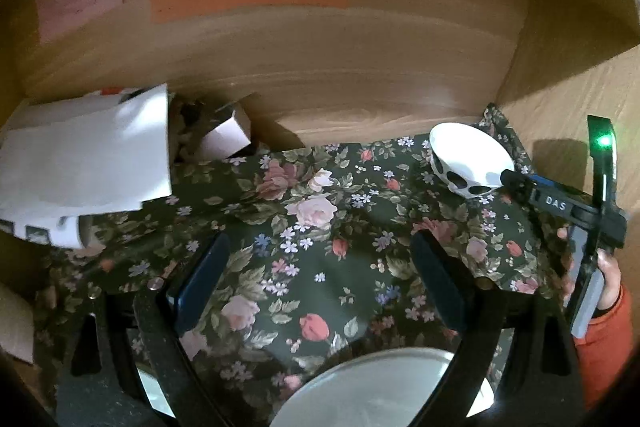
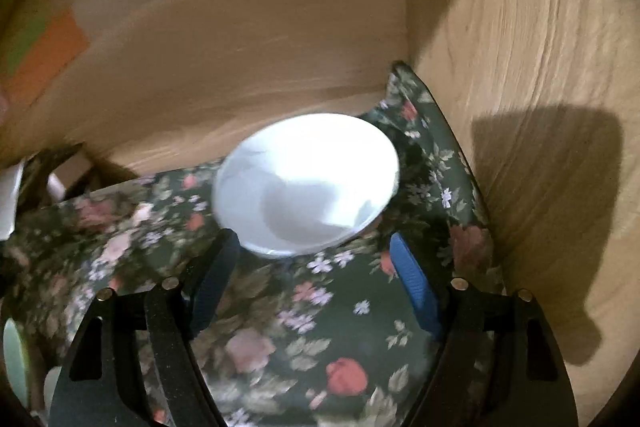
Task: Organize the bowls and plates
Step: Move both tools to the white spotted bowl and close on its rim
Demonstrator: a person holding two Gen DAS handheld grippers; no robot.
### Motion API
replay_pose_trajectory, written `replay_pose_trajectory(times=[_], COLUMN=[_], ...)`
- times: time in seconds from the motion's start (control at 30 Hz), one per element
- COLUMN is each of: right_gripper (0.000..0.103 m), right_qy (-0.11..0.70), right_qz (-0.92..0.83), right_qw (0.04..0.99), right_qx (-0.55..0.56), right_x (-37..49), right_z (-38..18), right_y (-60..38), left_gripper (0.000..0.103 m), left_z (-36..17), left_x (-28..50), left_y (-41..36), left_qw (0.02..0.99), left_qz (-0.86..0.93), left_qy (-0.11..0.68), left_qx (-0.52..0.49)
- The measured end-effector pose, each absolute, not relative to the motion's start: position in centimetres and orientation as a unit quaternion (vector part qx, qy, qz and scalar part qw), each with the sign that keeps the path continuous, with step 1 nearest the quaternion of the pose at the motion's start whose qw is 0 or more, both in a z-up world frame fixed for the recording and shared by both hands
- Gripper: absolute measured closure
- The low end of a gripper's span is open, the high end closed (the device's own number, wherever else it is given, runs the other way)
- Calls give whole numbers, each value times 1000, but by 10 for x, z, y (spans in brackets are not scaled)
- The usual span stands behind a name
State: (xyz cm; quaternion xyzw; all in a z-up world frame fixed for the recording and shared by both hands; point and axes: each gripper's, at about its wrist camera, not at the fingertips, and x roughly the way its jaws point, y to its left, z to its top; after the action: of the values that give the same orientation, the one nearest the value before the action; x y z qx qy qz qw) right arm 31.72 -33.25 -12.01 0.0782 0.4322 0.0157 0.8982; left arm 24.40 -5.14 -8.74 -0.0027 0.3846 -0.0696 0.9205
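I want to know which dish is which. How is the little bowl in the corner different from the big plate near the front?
The bowl is deep with sloping sides; the plate is wide and shallow. The bowl shows dark spots on its outside; the plate shows none. The bowl sits back by the wooden corner; the plate lies close, beneath the left gripper. Both are white and rest on the flowered cloth.

Both wrist views angled down, sharing bowl (image 1: 472, 159).

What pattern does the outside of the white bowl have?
Black oval spots on the white bowl, clearest in the left wrist view.
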Motion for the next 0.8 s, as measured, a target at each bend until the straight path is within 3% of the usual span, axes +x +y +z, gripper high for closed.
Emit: replay_pose_trajectory(times=[0.33,0.43,0.67,0.8], right_gripper=[57,59,74,76], right_qy=[471,479,484,489], right_qz=[4,10,39,76], right_qw=[877,870,870,867], right_qx=[88,114,78,53], right_x=[349,354,350,344], right_z=[-148,-153,-153,-152], right_y=[-347,-354,-340,-320], left_gripper=[18,18,18,18], left_z=[-104,-109,-111,-113], left_x=[275,279,283,284], left_y=[-54,-54,-64,-75], left_qw=[912,908,906,905], left_qz=[-68,-67,-62,-59], left_qy=[405,414,418,421], left_qx=[0,-4,-1,4])
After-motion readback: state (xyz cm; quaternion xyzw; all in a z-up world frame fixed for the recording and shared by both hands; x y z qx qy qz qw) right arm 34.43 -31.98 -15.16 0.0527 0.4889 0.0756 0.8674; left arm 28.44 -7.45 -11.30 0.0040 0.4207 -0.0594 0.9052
